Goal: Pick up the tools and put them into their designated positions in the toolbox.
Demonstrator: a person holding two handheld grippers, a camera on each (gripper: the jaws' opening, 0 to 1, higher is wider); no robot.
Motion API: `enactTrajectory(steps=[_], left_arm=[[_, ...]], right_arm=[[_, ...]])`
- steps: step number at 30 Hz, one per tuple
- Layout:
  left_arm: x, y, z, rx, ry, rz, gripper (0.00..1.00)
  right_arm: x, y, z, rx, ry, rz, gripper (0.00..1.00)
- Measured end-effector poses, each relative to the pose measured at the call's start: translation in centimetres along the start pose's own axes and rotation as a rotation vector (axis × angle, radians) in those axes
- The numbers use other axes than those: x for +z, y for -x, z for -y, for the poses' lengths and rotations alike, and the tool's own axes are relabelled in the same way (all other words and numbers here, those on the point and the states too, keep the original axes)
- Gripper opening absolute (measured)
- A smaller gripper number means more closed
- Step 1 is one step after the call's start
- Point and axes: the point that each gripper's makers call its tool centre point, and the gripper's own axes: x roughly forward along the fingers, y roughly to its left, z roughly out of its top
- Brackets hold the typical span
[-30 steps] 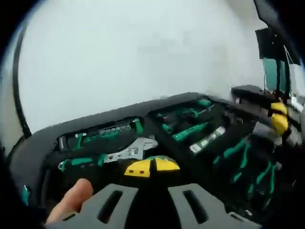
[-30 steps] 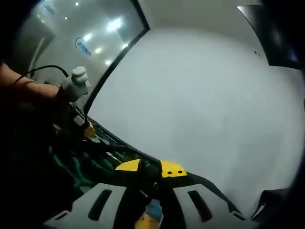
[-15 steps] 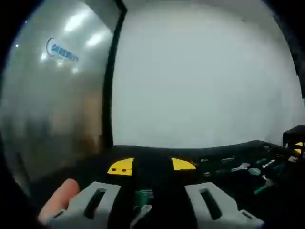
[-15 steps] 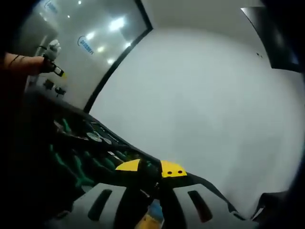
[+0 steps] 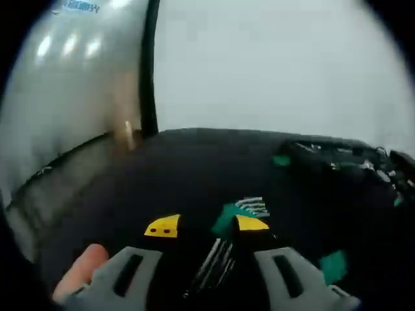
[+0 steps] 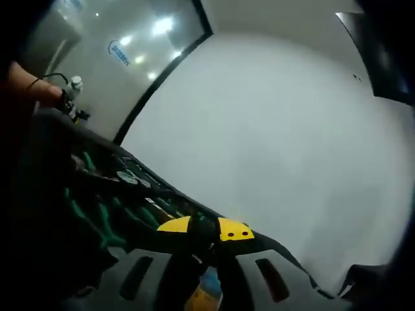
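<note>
My left gripper (image 5: 206,225) is open, low over the black table (image 5: 168,168). A hex key set (image 5: 228,219) in a green holder lies between its yellow-tipped jaws, the silver keys running back toward the camera. The open toolbox (image 5: 343,155) lies blurred at the right. In the right gripper view the toolbox (image 6: 117,194) with its green-handled tools lies at the left. My right gripper (image 6: 203,228) is shut on a tool with a blue and yellow body (image 6: 204,293). The left gripper (image 6: 72,97) appears far off at the upper left.
A white wall and a glass partition (image 5: 71,97) with a black frame stand behind the table. A person's fingertip (image 5: 81,275) rests by the left gripper's base. A small green object (image 5: 334,264) lies on the table at the lower right.
The left gripper view has swung away from the toolbox and dropped toward the table, so the hex key set now lies between its jaws. The right gripper has barely moved.
</note>
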Motion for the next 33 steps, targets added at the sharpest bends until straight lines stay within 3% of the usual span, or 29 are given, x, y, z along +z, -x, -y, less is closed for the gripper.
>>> enactTrajectory(steps=[2,3,7,12,23,26,27,28,30,33], left_arm=[[-0.6,-0.4,0.6,-0.037,-0.063,-0.018,0.28],[-0.3,-0.6,0.3,-0.021,-0.046,0.009,0.26],[0.1,-1.2,0.4,-0.064,-0.08,0.047,0.26],[0.2,-1.4,1.2,-0.088,-0.13,0.083,0.14],[0.3,-2.1,3.3,-0.196,-0.101,0.026,0.32],[0.3,-3.2,3.5,-0.179,-0.11,0.028,0.46],[0.1,-3.6,2.8,-0.139,-0.076,0.018,0.47],[0.1,-3.6,3.1,-0.175,-0.058,0.023,0.47],[-0.2,-3.8,3.0,-0.2,0.059,0.019,0.46],[-0.1,-3.4,2.5,-0.154,-0.014,0.027,0.34]], right_arm=[[-0.1,-0.1,0.0,0.001,-0.008,-0.004,0.12],[-0.1,-0.1,0.0,0.003,-0.011,-0.006,0.12],[-0.4,-0.3,-0.1,0.012,-0.01,-0.011,0.12],[-0.3,-0.2,-0.2,0.014,-0.012,-0.013,0.12],[-0.2,0.0,-0.4,0.017,-0.012,-0.021,0.12],[-0.1,0.1,-0.4,0.017,-0.012,-0.022,0.12],[-0.1,0.1,-0.4,0.017,-0.011,-0.022,0.12],[-0.1,0.1,-0.5,0.017,-0.01,-0.023,0.12],[-0.1,0.1,-0.5,0.018,-0.01,-0.024,0.12],[-0.1,0.2,-0.4,0.015,-0.012,-0.025,0.12]])
